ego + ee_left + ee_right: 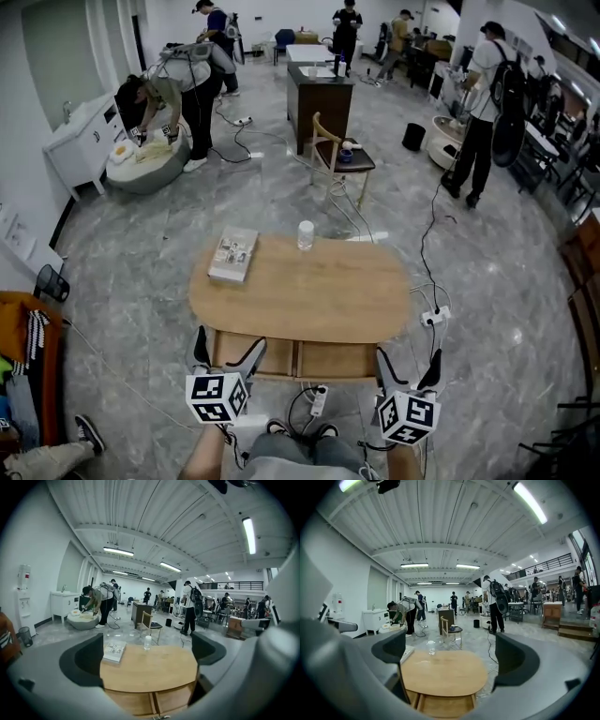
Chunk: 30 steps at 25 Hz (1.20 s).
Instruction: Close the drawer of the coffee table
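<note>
The oval wooden coffee table (300,291) stands right in front of me. Two drawers side by side, the left drawer (253,355) and the right drawer (336,359), stick out from under its near edge. My left gripper (228,352) hangs open over the left drawer's near left part, with nothing between its fingers. Beyond the right drawer's outer corner is my right gripper (408,366), also open and empty. The left gripper view looks along the open left gripper (147,653) at the table (149,670) and drawers (140,704). Ahead of the right gripper (450,656) lies the table (443,672).
A book (233,254) and a clear bottle (306,234) sit on the tabletop's far side. A power strip (318,401) with cables lies on the floor by my feet, another (434,316) to the table's right. A wooden chair (339,155) stands beyond, with several people farther back.
</note>
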Each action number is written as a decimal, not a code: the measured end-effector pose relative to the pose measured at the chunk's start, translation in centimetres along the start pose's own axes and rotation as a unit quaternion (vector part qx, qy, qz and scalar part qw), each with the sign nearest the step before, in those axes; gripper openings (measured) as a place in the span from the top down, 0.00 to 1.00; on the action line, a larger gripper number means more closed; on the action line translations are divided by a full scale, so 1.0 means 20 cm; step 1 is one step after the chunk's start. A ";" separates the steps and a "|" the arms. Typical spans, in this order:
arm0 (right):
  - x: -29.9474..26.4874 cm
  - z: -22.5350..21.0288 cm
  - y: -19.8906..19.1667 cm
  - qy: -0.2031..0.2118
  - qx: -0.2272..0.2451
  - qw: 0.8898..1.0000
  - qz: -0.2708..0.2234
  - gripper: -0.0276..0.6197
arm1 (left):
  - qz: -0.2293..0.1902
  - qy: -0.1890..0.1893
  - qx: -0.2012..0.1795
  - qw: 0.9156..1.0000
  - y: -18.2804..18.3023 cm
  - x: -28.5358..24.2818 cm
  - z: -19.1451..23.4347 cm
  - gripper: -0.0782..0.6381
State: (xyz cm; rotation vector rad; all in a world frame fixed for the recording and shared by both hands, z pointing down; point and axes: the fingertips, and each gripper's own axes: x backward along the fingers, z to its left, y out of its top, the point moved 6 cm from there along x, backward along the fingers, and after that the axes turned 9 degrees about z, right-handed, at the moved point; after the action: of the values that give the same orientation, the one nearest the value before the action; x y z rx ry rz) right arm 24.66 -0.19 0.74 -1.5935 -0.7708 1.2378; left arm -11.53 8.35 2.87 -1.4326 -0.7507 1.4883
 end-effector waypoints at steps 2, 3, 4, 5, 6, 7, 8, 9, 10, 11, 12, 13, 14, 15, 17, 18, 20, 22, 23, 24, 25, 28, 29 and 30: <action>0.00 -0.01 -0.05 -0.002 0.001 1.000 0.009 0.05 | 0.006 -0.003 0.004 1.000 -0.02 -0.03 -0.01 0.09; 0.00 -0.01 -0.07 -0.003 -0.002 1.000 0.015 0.05 | 0.010 -0.006 0.004 1.000 -0.04 -0.04 -0.02 0.09; -0.01 -0.02 -0.10 -0.003 -0.005 1.000 0.020 0.05 | 0.015 -0.008 0.000 1.000 -0.06 -0.06 -0.03 0.09; -0.03 -0.03 -0.13 -0.004 -0.008 1.000 0.027 0.05 | 0.020 -0.011 -0.003 1.000 -0.08 -0.08 -0.04 0.09; -0.04 -0.04 -0.17 -0.006 -0.009 0.999 0.033 0.05 | 0.027 -0.013 -0.005 1.000 -0.10 -0.10 -0.04 0.09; -0.05 -0.05 -0.21 -0.009 -0.008 0.999 0.041 0.05 | 0.034 -0.015 -0.006 0.999 -0.14 -0.13 -0.05 0.09; -0.06 -0.05 -0.25 -0.011 -0.007 0.999 0.049 0.05 | 0.043 -0.017 -0.007 0.999 -0.18 -0.15 -0.05 0.09; -0.07 -0.06 -0.30 -0.014 -0.007 0.998 0.059 0.05 | 0.054 -0.020 -0.007 0.998 -0.23 -0.18 -0.06 0.09; -0.09 -0.06 -0.35 -0.015 -0.008 0.998 0.068 0.05 | 0.065 -0.024 -0.009 0.998 -0.28 -0.21 -0.07 0.09; -0.11 -0.06 -0.41 -0.015 -0.010 0.997 0.077 0.05 | 0.077 -0.028 -0.012 0.997 -0.33 -0.24 -0.07 0.09; -0.14 -0.06 -0.47 -0.013 -0.012 0.996 0.086 0.05 | 0.088 -0.031 -0.014 0.996 -0.39 -0.28 -0.08 0.09; -0.17 -0.05 -0.53 -0.009 -0.013 0.996 0.093 0.05 | 0.097 -0.033 -0.015 0.995 -0.45 -0.32 -0.08 0.09; -0.21 -0.04 -0.60 -0.005 -0.015 0.995 0.100 0.05 | 0.105 -0.035 -0.013 0.994 -0.52 -0.36 -0.07 0.09; -0.23 -0.02 -0.67 -0.001 -0.017 0.994 0.105 0.05 | 0.114 -0.037 -0.010 0.993 -0.59 -0.39 -0.07 0.09; -0.27 0.00 -0.82 0.004 -0.020 0.993 0.119 0.05 | 0.134 -0.039 -0.005 0.990 -0.73 -0.44 -0.06 0.09; -0.28 0.00 -0.90 0.005 -0.021 0.992 0.126 0.05 | 0.145 -0.040 -0.006 0.989 -0.81 -0.46 -0.05 0.09; -0.30 0.01 -1.05 0.005 -0.023 0.990 0.140 0.05 | 0.166 -0.041 -0.009 0.985 -0.95 -0.50 -0.04 0.09; -0.34 0.01 -1.21 0.007 -0.023 0.988 0.152 0.05 | 0.180 -0.041 -0.011 0.983 -1.08 -0.54 -0.03 0.09; -0.36 0.01 -1.28 0.008 -0.023 0.987 0.158 0.05 | 0.186 -0.041 -0.011 0.982 -1.13 -0.57 -0.02 0.09; -0.38 0.01 -1.35 0.008 -0.021 0.986 0.164 0.05 | 0.192 -0.041 -0.011 0.981 -1.19 -0.59 -0.01 0.09; -0.40 0.01 -1.42 0.008 -0.019 0.985 0.171 0.05 | 0.199 -0.042 -0.011 0.979 -1.24 -0.60 0.00 0.09; -0.41 0.01 -1.61 0.003 -0.013 0.981 0.192 0.05 | 0.226 -0.045 -0.014 0.973 -1.39 -0.63 0.02 0.09; -0.41 0.01 -1.66 0.002 -0.014 0.981 0.196 0.05 | 0.234 -0.045 -0.016 0.971 -1.43 -0.63 0.03 0.09; -0.42 0.01 -1.72 0.001 -0.017 0.980 0.198 0.05 | 0.240 -0.045 -0.018 0.970 -1.45 -0.63 0.04 0.09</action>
State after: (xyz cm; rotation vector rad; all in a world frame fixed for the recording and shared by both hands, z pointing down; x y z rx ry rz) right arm 24.35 4.77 35.71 -1.8345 -0.4864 1.5074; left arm -7.82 8.72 34.37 -1.6616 -0.5046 1.9237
